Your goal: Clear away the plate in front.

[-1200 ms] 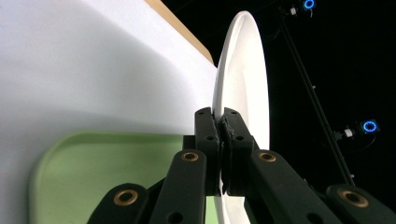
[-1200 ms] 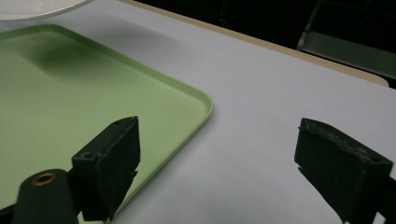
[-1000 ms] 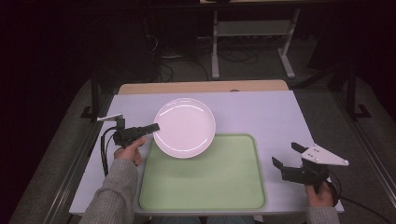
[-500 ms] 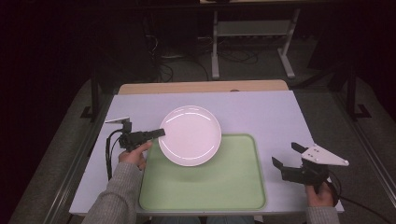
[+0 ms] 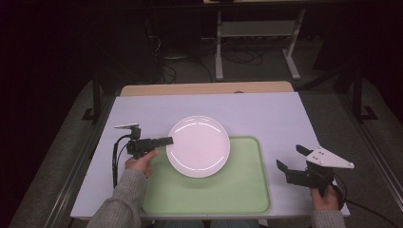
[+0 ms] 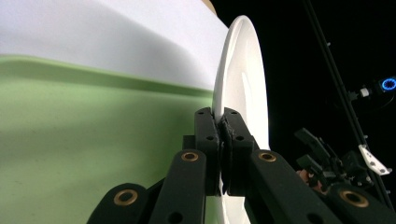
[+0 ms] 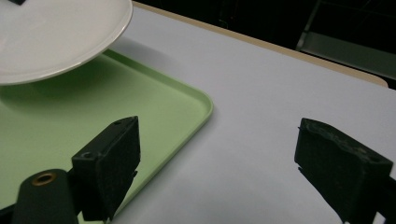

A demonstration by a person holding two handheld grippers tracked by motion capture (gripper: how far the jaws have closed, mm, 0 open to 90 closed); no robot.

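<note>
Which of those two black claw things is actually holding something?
The left gripper, at the tray's left side: its jaws are clamped on the white plate's rim. The right gripper hangs open with nothing between its jaws.

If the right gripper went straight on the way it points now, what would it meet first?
Probably bare table: the right gripper, jaws open, aims down at the white top just beside the green tray corner. The held plate sits off to one side.
</note>
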